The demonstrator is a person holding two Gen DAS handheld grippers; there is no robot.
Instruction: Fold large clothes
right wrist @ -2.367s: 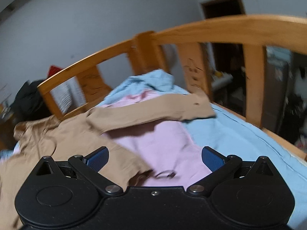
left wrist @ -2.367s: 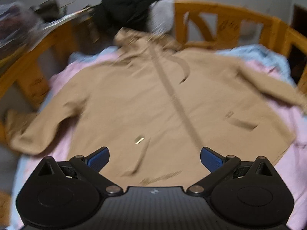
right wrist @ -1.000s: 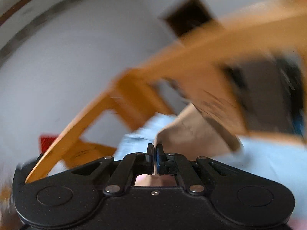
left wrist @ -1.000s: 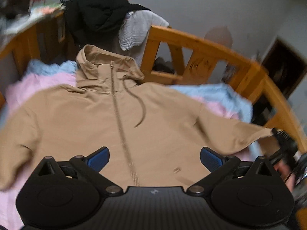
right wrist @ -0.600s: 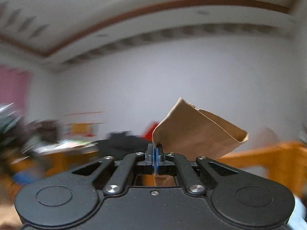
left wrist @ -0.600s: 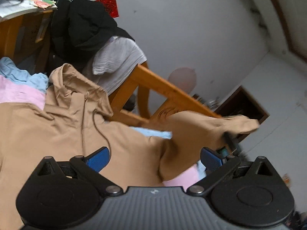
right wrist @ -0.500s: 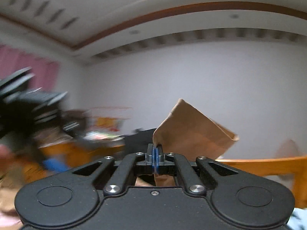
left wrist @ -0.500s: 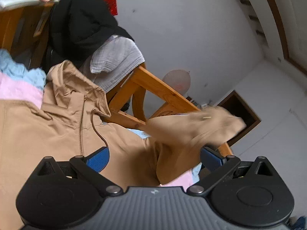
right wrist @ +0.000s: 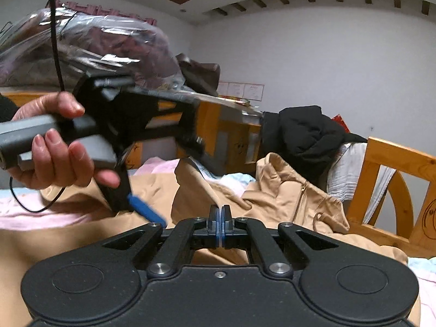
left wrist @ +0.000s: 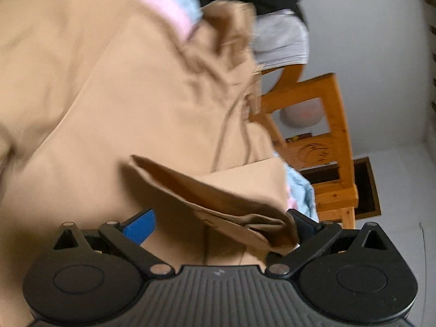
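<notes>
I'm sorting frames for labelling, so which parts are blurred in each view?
Left wrist view: the tan hooded jacket is motion-smeared, while the left gripper stays crisp. Right wrist view: the hand blurs; the right gripper is sharp.

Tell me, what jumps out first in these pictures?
A big tan hooded jacket covers the bed, one sleeve folded across its front. The right tool pinches that sleeve shut. Beside it a hand holds the left tool, open above the jacket.
</notes>
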